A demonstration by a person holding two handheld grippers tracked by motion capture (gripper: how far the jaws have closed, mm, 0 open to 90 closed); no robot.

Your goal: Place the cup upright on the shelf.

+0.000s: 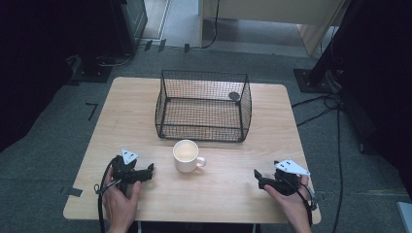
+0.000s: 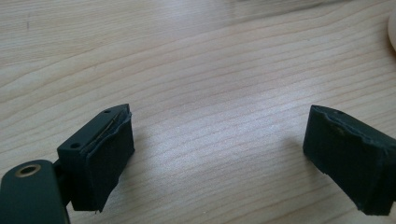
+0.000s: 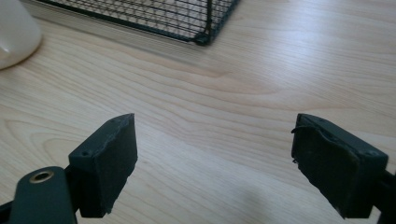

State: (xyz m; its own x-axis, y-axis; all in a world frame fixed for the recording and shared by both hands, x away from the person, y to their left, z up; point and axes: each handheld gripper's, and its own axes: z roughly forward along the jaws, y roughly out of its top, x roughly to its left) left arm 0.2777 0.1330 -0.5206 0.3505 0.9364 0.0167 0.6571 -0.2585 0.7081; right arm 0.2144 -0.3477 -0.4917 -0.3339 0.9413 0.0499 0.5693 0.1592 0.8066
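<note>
- White mug [image 1: 186, 155] standing upright on wooden table [image 1: 218, 194], centre of the high view, just below the basket; handle toward lower right.
- Black wire basket [image 1: 203, 105] above the mug in frame, upper centre, near but not touching it; small dark round thing [image 1: 234, 96] at its upper-right inner corner, too small to identify.
- Left gripper [image 1: 149, 171] at lower left of the high view, held in left hand [image 1: 119, 201], tips toward the mug, near it but apart.
- Left gripper view: jaws spread wide, nothing between, bare wood grain underneath; sliver of mug [image 2: 392, 29] at the right edge, upper part.
- Right gripper [image 1: 257, 177] at lower right of the high view, held in right hand [image 1: 291, 204], tips toward frame left, well apart from the mug.
- Right gripper view: jaws spread wide, empty; mug [image 3: 14, 32] in the upper left corner, basket corner [image 3: 205, 39] at top centre.
- Both tongs open, gripping nothing.
</note>
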